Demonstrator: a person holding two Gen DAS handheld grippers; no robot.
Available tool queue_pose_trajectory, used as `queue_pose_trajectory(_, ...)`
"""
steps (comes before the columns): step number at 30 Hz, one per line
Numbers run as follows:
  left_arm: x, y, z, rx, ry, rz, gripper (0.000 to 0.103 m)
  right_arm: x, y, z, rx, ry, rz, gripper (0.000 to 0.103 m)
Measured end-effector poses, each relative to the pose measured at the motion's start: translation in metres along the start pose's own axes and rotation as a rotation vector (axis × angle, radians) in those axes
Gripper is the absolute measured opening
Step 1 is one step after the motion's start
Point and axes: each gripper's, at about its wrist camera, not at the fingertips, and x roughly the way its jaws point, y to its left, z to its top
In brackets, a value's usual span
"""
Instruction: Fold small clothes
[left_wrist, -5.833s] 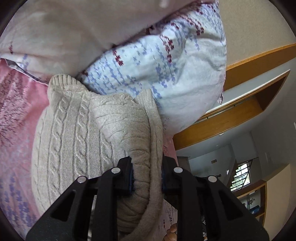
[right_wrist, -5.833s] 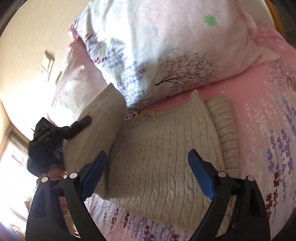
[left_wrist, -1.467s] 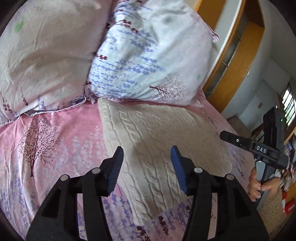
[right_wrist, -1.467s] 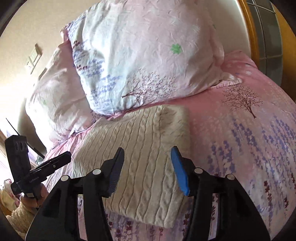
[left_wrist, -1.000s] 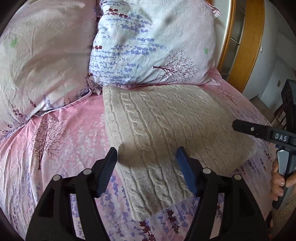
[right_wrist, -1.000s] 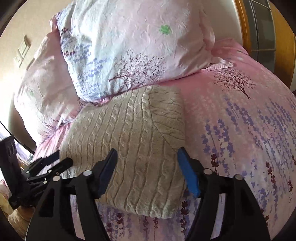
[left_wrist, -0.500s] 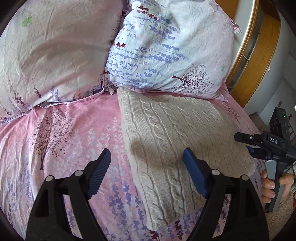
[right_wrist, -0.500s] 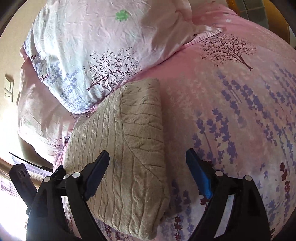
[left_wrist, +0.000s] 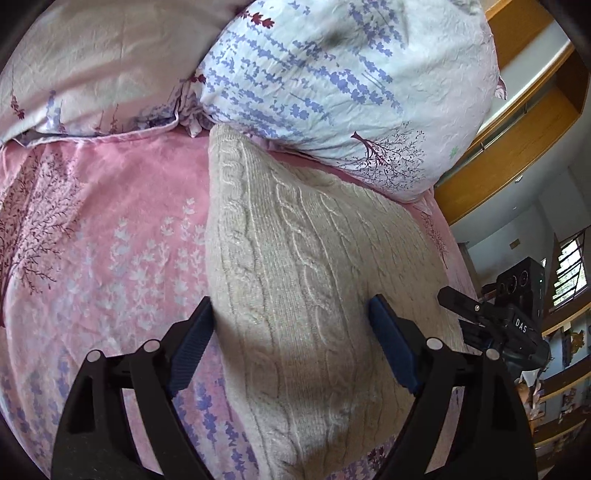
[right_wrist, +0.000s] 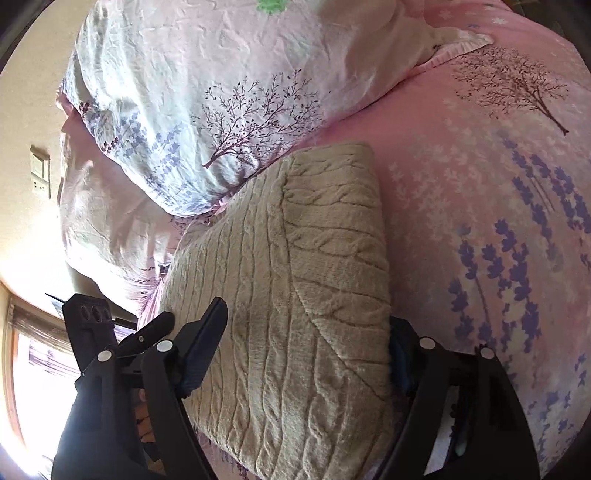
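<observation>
A folded beige cable-knit sweater (left_wrist: 306, 280) lies on the pink floral bedsheet (left_wrist: 110, 236), its far end tucked against the foot of a white pillow printed with lavender sprigs and a small tree (left_wrist: 343, 85). In the left wrist view the sweater fills the frame from 12 to 6 o'clock, and the left gripper (left_wrist: 291, 343) straddles it with jaws spread wide, one blue pad at each long edge, clamping nothing. Only this view shows a second, pinker pillow (left_wrist: 92, 62) at 10 o'clock, the wooden cabinet trim (left_wrist: 517, 140) at 2 o'clock, and the right gripper (left_wrist: 495, 321) at 4 o'clock past the sweater's edge. The right wrist view alone shows the folded-over sleeve panel (right_wrist: 332, 236) on top of the sweater (right_wrist: 258, 332), a wall switch (right_wrist: 40, 173) at 9 o'clock and the left gripper (right_wrist: 122, 332) at 8 o'clock. The right gripper (right_wrist: 303, 350) is likewise released, jaws wide on either side of the sweater's near end.
</observation>
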Motion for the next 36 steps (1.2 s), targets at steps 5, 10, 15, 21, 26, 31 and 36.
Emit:
queue_pose_trajectory(5,0.008,0.009,0.002,-0.059,0.005,-0.076,0.078,0.005,-0.01,-0.003,0.044,0.04,0.099,0.055)
queue_pose_trajectory(10,-0.004,0.022,-0.002,-0.093,-0.031,-0.149,0.045,0.004,-0.009,-0.012,0.055,0.012,0.139,0.036)
queue_pose_trajectory(15,-0.038,0.025,-0.007,-0.037,-0.066,-0.144,0.039,-0.005,0.047,-0.017,-0.128,-0.058,0.103,0.031)
queue_pose_trajectory(21,-0.101,0.071,-0.011,-0.024,-0.14,-0.06,0.04,0.042,0.106,-0.036,-0.314,-0.018,0.093,0.03)
queue_pose_trajectory(26,-0.101,0.133,-0.02,-0.141,-0.099,-0.032,0.05,0.09,0.109,-0.046,-0.297,0.096,0.014,0.048)
queue_pose_trajectory(31,-0.148,0.102,-0.029,0.013,-0.298,0.108,0.051,0.06,0.085,-0.02,-0.153,0.019,0.066,0.058)
queue_pose_trajectory(36,-0.154,0.051,-0.048,0.227,-0.343,0.153,0.059,0.07,0.087,-0.004,-0.14,-0.004,0.056,0.012)
